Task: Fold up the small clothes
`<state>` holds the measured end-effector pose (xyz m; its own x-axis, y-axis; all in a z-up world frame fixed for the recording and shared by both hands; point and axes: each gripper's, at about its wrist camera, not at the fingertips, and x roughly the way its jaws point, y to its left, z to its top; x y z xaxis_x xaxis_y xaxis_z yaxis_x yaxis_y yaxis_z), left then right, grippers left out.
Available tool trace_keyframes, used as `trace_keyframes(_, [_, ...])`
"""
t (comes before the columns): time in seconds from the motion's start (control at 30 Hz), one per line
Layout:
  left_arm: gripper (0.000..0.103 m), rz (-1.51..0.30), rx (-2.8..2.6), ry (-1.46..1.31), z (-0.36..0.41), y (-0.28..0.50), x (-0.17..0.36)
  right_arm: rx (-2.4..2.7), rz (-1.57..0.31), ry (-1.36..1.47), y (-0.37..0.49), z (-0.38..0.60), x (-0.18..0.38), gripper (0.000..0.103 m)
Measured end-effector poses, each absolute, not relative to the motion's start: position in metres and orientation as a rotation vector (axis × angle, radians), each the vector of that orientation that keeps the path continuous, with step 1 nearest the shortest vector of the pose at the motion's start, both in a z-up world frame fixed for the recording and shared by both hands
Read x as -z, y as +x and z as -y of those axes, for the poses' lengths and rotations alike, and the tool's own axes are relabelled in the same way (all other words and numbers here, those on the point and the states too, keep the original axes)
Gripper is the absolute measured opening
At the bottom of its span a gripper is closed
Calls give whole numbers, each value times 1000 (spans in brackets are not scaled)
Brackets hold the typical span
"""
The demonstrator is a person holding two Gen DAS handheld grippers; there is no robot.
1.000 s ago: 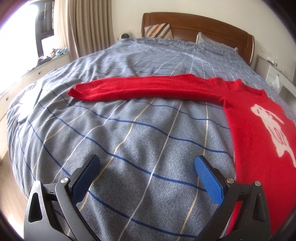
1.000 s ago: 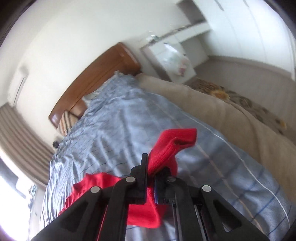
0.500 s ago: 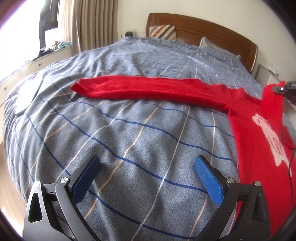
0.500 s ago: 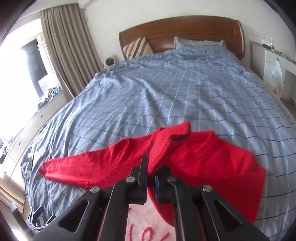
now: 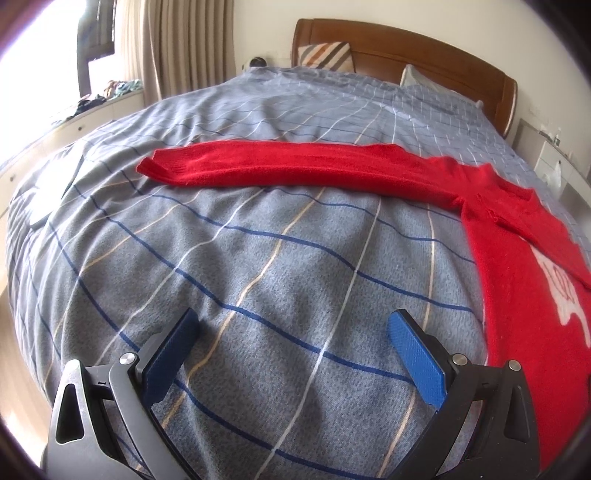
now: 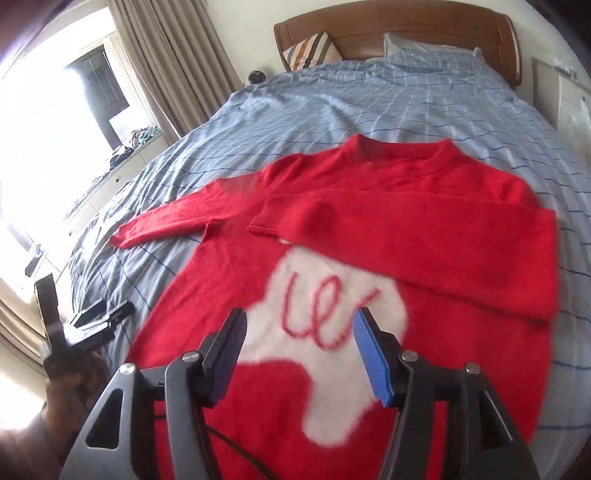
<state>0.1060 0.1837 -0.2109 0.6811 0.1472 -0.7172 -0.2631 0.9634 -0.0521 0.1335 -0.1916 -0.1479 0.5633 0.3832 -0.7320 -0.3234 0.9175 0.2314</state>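
Bedroom light pours in from a curtained window at nine o'clock, and most of both views is taken up by a bed (image 5: 258,258) under a grey-blue checked cover, with a wooden headboard (image 6: 406,26) at twelve o'clock. Spread front-up across the bed lies the red sweater (image 6: 480,387), its white motif showing on the chest. One sleeve (image 6: 424,236) is already folded across the chest, just below the neckline, its cuff ending near the middle. The other sleeve (image 5: 295,170) lies stretched out flat toward nine o'clock, unfolded.

Judging by that, the fold is at an early stage — one sleeve is in, and the second sleeve and the body folds are left.

Both tongs are empty. The right tongs (image 6: 299,328) hover over the white motif at six o'clock with jaws partly spread; the left tongs (image 5: 295,350) hang spread wide over bare cover — well short of the outstretched sleeve, which I judge to be their next target.
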Motion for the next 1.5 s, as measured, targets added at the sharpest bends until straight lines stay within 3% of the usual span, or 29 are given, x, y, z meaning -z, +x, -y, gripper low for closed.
trace_keyframes(0.23, [103,-797,-234,-142,-179,105,213,-144,-778,46,48,285,148,70])
trace_keyframes(0.4, [103,-824,-160,-210,-193,116,205,12,-792,134,22,330,178,70])
trace_keyframes(0.57, [103,-800,-166,-375,-255,151,189,38,-781,170,11,331,193,71])
trace_keyframes(0.8, [101,-799,-325,-615,-355,188,207,24,-764,127,10,315,196,74])
trace_keyframes(0.87, [95,-774,-340,-637,-366,193,208,24,-763,131,10,316,199,74])
trace_keyframes(0.93, [72,-763,-354,-638,-370,198,209,24,-764,135,10,315,200,74])
trace_keyframes(0.97, [65,-762,-351,-638,-372,201,210,26,-764,132,11,315,200,74])
trace_keyframes(1.0, [45,-757,-348,-639,-373,203,211,28,-764,128,10,314,201,74])
trace_keyframes(1.03, [17,-755,-339,-642,-374,205,211,30,-764,124,10,313,201,75])
trace_keyframes(1.07, [5,-757,-327,-648,-376,207,210,31,-763,123,10,313,201,75])
trace_keyframes(1.27, [3,-660,-227,-500,-337,216,142,25,-757,145,9,313,202,75])
trace_keyframes(1.5, [3,-539,126,-253,-177,241,24,15,-746,183,5,318,200,75])
